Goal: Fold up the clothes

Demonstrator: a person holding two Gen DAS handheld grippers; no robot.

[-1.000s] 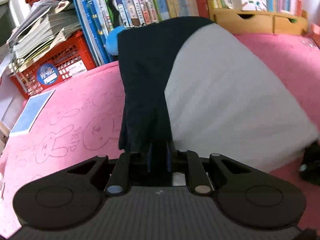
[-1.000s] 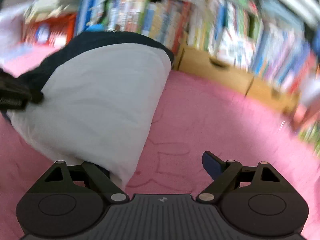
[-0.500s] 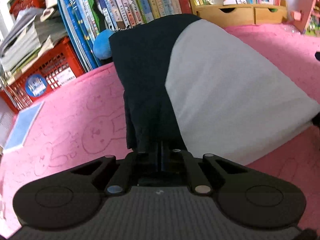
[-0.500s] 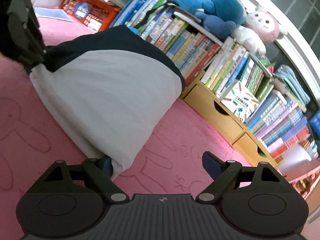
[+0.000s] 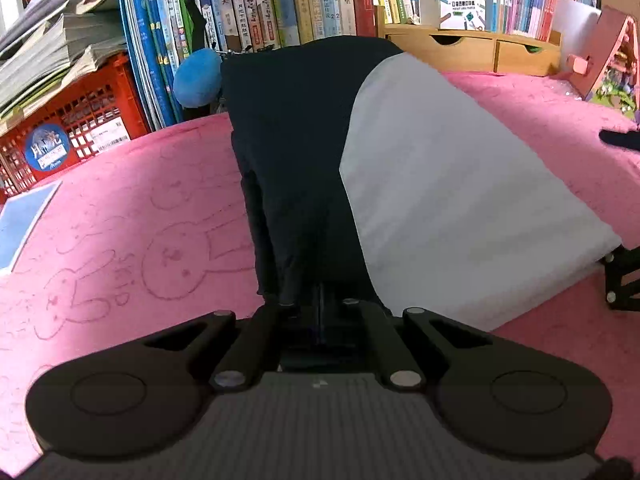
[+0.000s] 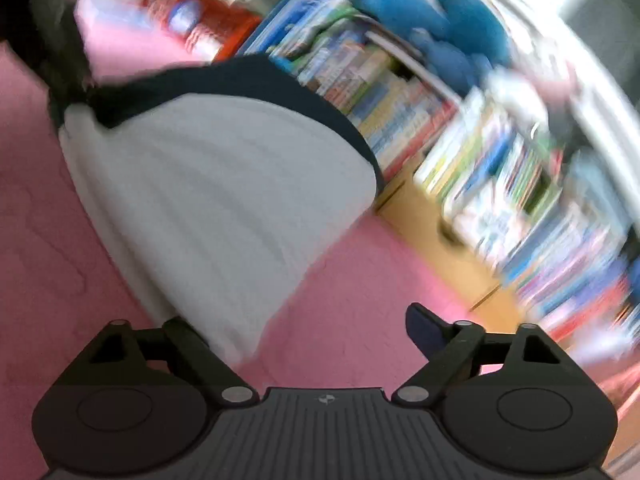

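1. Shirt (image 5: 440, 168): white body, dark navy sleeve and shoulder band, lying partly folded on the pink blanket (image 5: 120, 208) in front of the bookshelf (image 5: 304, 4).
2. Left gripper (image 5: 322, 304): angled down, jaws fully closed, pinching the navy sleeve end at the near edge.
3. Right gripper (image 6: 320, 320): jaws spread wide, gripping nothing; left finger sits at the white hem corner, contact unclear. View blurred.

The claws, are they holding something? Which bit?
The left claw pinches the shirt at its dark near edge. The right claw is open, holding nothing.
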